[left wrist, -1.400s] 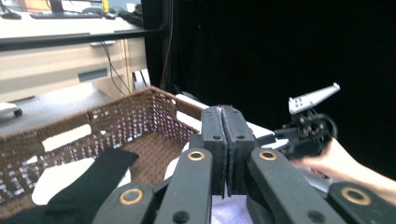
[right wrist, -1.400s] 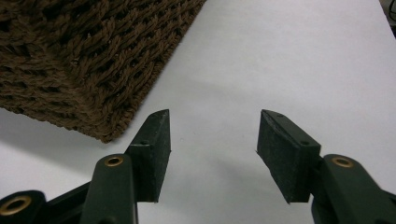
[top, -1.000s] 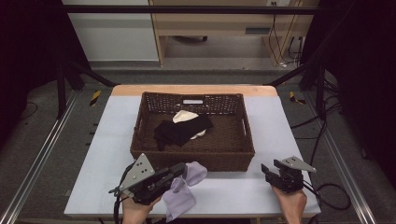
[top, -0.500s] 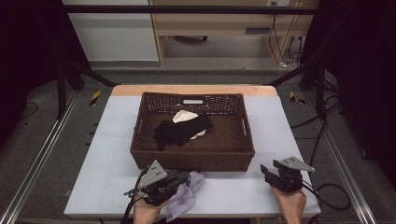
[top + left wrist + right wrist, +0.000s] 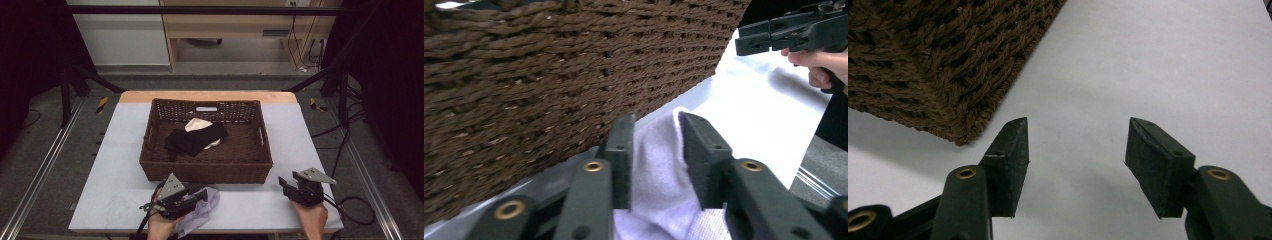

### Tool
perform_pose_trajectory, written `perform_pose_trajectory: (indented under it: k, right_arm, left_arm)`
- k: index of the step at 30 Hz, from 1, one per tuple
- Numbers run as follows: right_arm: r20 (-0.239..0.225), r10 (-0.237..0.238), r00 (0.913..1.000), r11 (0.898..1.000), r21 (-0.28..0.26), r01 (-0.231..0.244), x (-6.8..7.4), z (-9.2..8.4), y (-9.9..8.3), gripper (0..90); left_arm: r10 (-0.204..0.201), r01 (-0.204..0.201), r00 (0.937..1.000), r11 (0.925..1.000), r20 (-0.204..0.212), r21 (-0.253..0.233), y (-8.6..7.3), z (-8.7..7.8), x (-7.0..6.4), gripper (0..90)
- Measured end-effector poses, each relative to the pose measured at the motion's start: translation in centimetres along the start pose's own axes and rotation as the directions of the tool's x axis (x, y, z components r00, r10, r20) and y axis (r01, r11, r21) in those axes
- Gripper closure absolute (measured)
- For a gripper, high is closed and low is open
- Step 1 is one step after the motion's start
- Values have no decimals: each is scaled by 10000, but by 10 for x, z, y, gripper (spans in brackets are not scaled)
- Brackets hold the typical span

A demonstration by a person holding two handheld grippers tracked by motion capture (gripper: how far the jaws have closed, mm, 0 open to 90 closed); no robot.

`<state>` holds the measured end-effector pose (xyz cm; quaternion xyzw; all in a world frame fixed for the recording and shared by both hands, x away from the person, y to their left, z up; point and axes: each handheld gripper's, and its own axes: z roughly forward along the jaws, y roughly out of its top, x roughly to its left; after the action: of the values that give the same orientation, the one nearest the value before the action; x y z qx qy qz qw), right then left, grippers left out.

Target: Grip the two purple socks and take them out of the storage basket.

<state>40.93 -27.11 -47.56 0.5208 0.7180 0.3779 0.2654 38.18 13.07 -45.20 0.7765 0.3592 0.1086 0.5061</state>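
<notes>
While the pale grey surface carries everything here, the biggest thing on it is the dark brown wicker basket, set toward the far middle, with a black garment lying over a cream cloth on its floor. Just in front of the basket's near wall, toward the left, a lavender towel lies crumpled on the surface — one corner hanging near the front edge. The left claw sits low over that towel; its jaws have just been opening, and in the left gripper view the towel bulges up between the two spread pads, which stand a little off the cloth on either side rather than pinching it. The basket's woven wall looms close behind. At the near right, well apart from the towel, the right claw rests by the basket's corner; its jaws have likewise just been opening and stand spread over bare surface — nothing between them.
</notes>
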Motion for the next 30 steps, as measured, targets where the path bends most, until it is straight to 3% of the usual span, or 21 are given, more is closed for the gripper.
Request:
perform_pose_trajectory:
  k: [3, 6, 10, 18, 20, 23, 30]
  right_arm:
    - [11, 8, 10000, 10000, 29, -8, 0, 0, 0, 424]
    - [38, -16, 10000, 10000, -6, 16, 0, 0, 0, 422]
    - [68, -20, 10000, 10000, 12, 20, -1, 0, 0, 421]
    - [120, -50, 9999, 10000, 33, 50, -1, -1, 0, 419]
    - [153, -38, 9999, 10000, 57, 37, -1, -1, 0, 418]
    - [152, -54, 9999, 10000, 53, 53, -1, -1, 0, 415]
    - [207, -53, 9998, 9999, 95, 51, -2, -1, -1, 402]
  left_arm:
    - [-20, 21, 9999, 9999, -124, 99, 0, -3, 2, 500]
    - [-105, 101, 9991, 9999, -403, -111, 0, -12, 5, 363]
    - [-153, 134, 9986, 9993, -512, -361, 0, -23, 6, 294]
    - [-403, 336, 9928, 9976, -1129, -609, -5, -47, 21, 259]
    - [-345, 235, 9870, 9972, -1569, -714, -10, -55, 28, 247]
    - [-453, 309, 9826, 9962, -1801, -819, -15, -61, 34, 233]
    - [-750, 562, 9628, 9953, -2595, -791, -32, -72, 52, 208]
